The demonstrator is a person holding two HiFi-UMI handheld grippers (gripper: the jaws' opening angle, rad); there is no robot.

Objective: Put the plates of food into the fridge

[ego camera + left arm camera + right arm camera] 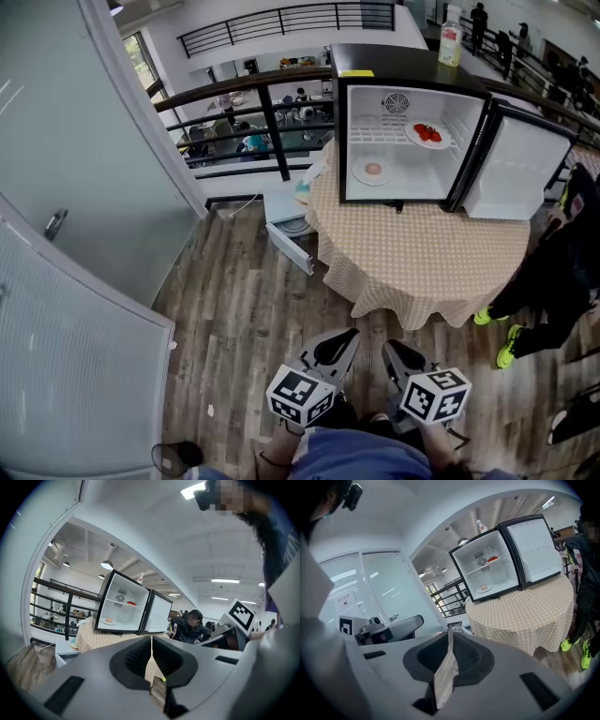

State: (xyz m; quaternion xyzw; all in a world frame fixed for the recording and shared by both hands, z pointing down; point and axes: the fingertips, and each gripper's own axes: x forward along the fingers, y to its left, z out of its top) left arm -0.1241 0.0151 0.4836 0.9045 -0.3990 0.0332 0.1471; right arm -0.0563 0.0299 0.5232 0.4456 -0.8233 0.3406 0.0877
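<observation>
A small black fridge (384,61) stands open on a round table with a checked cloth (422,253). On its upper shelf lies a plate of red food (428,134); a plate with a pink piece (373,171) rests on the fridge floor. Both plates also show in the right gripper view, the red one (492,558) above the pink one (483,588). My left gripper (347,337) and right gripper (391,350) hang low by my body, well short of the table, side by side. Both are shut with nothing in them, as the left gripper (151,639) and right gripper (451,631) views show.
The fridge door (516,169) swings out to the right. A bottle (451,37) stands on the fridge top. A person in dark clothes with yellow-green shoes (511,349) sits at the table's right. A white unit (291,230) lies on the floor left of the table, by a black railing (272,122).
</observation>
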